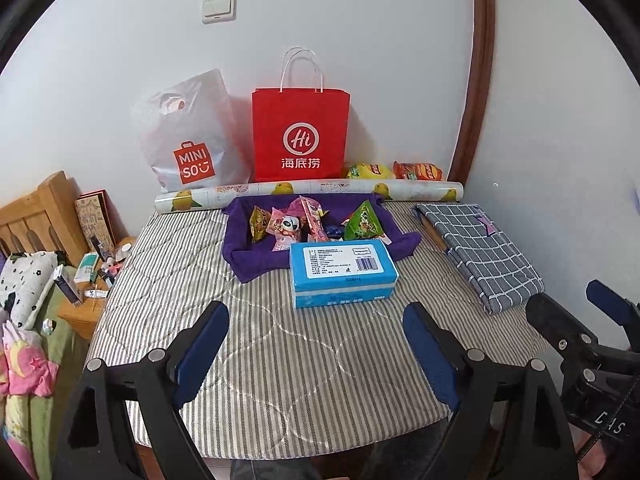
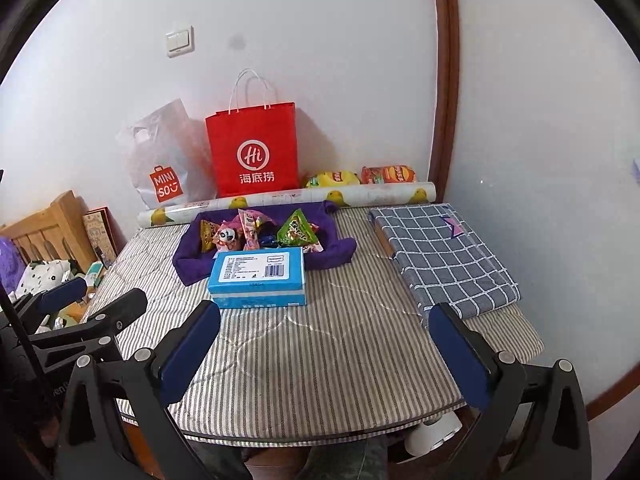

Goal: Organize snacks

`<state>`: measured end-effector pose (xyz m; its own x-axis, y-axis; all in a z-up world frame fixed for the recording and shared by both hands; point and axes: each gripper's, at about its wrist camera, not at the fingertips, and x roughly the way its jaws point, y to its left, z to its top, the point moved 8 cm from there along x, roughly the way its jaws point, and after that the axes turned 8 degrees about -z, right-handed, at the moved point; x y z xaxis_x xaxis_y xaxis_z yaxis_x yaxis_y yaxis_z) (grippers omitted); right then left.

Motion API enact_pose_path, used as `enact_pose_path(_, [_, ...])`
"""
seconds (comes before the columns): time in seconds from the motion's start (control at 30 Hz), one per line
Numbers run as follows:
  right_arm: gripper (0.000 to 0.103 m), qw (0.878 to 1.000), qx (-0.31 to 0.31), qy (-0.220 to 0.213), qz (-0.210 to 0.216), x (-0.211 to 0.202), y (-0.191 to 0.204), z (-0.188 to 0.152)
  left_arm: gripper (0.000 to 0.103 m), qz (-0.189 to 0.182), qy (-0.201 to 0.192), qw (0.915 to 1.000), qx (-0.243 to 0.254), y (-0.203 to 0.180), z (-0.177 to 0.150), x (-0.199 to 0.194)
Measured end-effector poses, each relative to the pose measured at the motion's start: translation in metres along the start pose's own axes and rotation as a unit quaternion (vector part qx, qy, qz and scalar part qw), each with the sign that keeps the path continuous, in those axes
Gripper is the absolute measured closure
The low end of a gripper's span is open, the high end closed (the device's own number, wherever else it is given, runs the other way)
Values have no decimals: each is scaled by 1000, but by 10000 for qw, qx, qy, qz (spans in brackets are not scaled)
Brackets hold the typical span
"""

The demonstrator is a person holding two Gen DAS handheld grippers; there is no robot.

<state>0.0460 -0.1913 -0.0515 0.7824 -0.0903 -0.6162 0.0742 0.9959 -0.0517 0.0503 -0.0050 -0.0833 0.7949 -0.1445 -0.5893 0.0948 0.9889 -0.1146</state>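
Several small snack packets (image 1: 308, 222) (image 2: 260, 230) lie in a purple cloth tray (image 1: 244, 258) (image 2: 188, 264) at the back of a striped table. A blue tissue box (image 1: 342, 270) (image 2: 258, 276) lies in front of the tray. Two chip bags, yellow (image 1: 368, 171) (image 2: 332, 178) and orange (image 1: 418, 171) (image 2: 390, 175), lie by the wall. My left gripper (image 1: 316, 326) is open and empty above the table's near half. My right gripper (image 2: 324, 328) is open and empty, to the right of the left one.
A red paper bag (image 1: 300, 136) (image 2: 254, 152) and a white Miniso bag (image 1: 188, 140) (image 2: 164, 160) stand against the wall behind a patterned roll (image 1: 308, 192) (image 2: 288, 198). A folded checked cloth (image 1: 484, 248) (image 2: 440, 256) lies on the right. A cluttered nightstand (image 1: 88, 280) is to the left.
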Motion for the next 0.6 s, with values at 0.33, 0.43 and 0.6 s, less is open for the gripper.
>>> enact_pose_path(0.33, [1, 10000, 22, 21, -46, -1, 1, -1, 14, -44, 10, 10000, -8, -1, -2, -2])
enact_pose_path(0.43, [1, 10000, 9, -2, -29, -2, 2, -1, 14, -43, 9, 10000, -8, -2, -3, -3])
enact_pose_path(0.6, [1, 10000, 43, 1, -19, -2, 2, -1, 14, -62, 2, 10000, -9, -1, -3, -4])
